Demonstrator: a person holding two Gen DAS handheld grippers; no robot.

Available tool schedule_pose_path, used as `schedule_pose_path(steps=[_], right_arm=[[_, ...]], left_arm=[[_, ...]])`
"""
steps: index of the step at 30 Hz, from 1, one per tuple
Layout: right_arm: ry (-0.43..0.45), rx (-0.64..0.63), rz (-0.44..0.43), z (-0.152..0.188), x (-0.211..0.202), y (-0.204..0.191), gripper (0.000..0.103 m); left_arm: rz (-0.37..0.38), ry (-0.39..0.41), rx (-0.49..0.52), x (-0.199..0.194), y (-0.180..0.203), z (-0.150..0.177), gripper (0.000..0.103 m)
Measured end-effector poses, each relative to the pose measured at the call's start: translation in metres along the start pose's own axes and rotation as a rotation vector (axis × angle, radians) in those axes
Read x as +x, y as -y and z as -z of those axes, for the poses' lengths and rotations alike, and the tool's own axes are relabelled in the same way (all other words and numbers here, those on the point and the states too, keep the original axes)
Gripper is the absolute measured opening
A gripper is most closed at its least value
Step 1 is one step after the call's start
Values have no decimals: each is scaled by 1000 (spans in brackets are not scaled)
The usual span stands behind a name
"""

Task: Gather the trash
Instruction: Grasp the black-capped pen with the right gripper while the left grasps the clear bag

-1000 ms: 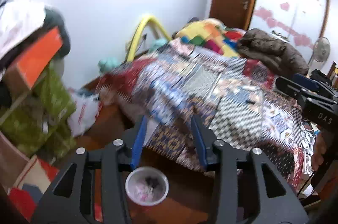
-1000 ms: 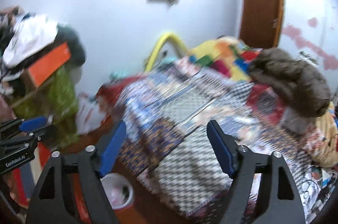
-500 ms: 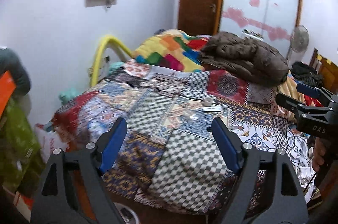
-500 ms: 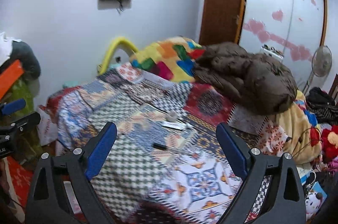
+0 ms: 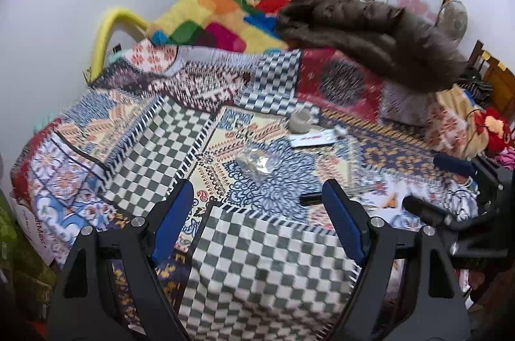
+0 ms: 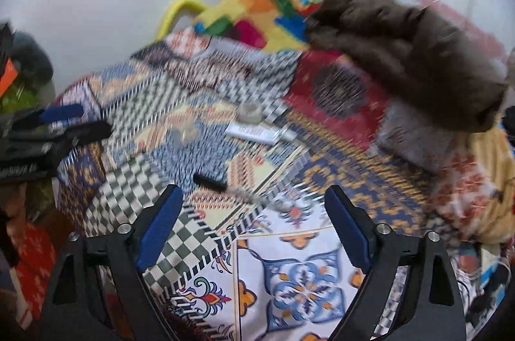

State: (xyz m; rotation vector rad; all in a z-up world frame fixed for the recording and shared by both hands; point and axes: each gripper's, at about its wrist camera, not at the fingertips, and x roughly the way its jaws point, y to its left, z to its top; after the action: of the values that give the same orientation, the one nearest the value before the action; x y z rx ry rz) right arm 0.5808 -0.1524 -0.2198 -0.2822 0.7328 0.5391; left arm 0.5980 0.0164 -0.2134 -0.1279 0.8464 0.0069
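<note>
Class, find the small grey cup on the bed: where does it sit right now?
In the left wrist view the grey cup stands on the patchwork bedspread, right of centre, just behind the white flat packet and before the brown jacket.

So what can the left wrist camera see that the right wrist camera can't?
Only the left wrist view shows the standing fan and the wooden chair at the right edge.

Only the right wrist view shows the orange and green clutter against the left wall.

Both show the patchwork bedspread with a small cup, a white packet, a black pen, the brown jacket, and each gripper with its jaws open and empty: left gripper, right gripper.
</note>
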Motion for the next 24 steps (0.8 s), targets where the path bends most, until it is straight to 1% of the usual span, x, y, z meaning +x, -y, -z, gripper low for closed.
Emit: schedule_pose_path(steps=[1, 2, 3, 4, 6, 7, 8, 10, 11, 13, 14, 15, 16, 17, 19, 20, 21, 22, 23, 24], right_arm=[[-28, -17, -15, 2, 14, -2, 81], [-47, -29, -22, 3, 25, -3, 75], [-75, -42, -27, 4, 38, -4, 71], [-102, -54, -36, 5, 50, -5, 64], [-135, -72, -53, 6, 67, -1, 59], [-154, -86, -67, 6, 77, -2, 54], [-163, -95, -77, 5, 82, -1, 50], [-176, -115, -99, 3, 91, -1, 48], [-174, -127, -103, 2, 95, -2, 44], [-189, -153, -139, 0, 100, -2, 40], [-177, -162, -143, -1, 101, -3, 36], [-175, -178, -156, -2, 102, -4, 35], [-176, -194, -160, -4, 105, -6, 30], [-176, -202, -157, -4, 106, -7, 24], [-178, -213, -153, -4, 107, -9, 19], [-179, -209, -154, -5, 110, -10, 11], [-180, -202, -157, -4, 109, -9, 9], [-183, -190, -163, -4, 110, -7, 9], [-183, -175, -171, -4, 110, -6, 9], [-181, -166, -174, -2, 109, -6, 9]], left_arm=[[-3, -12, 4, 9, -1, 0, 82], [-7, -29, 11, 19, -2, 0, 82], [-11, -45, 20, 30, -2, -1, 82], [-17, -59, 32, 41, -1, -2, 82], [-20, -84, 55, 62, 1, -4, 82], [-21, -92, 62, 70, 1, -6, 82], [-25, -102, 70, 80, 2, -9, 82], [-16, -110, 78, 94, 4, -13, 82], [-14, -113, 85, 102, 5, -15, 82], [-41, -119, 104, 116, 8, -16, 82], [-53, -127, 117, 124, 9, -17, 82], [-65, -140, 135, 131, 11, -17, 81], [-73, -145, 144, 135, 12, -17, 79], [-81, -149, 154, 138, 13, -16, 77], [-74, -145, 150, 141, 12, -16, 65], [-59, -148, 134, 142, 11, -17, 61], [-24, -152, 110, 142, 8, -18, 47], [1, -158, 89, 142, 6, -19, 38], [14, -162, 70, 142, 4, -19, 32], [26, -165, 56, 140, 3, -18, 18]])
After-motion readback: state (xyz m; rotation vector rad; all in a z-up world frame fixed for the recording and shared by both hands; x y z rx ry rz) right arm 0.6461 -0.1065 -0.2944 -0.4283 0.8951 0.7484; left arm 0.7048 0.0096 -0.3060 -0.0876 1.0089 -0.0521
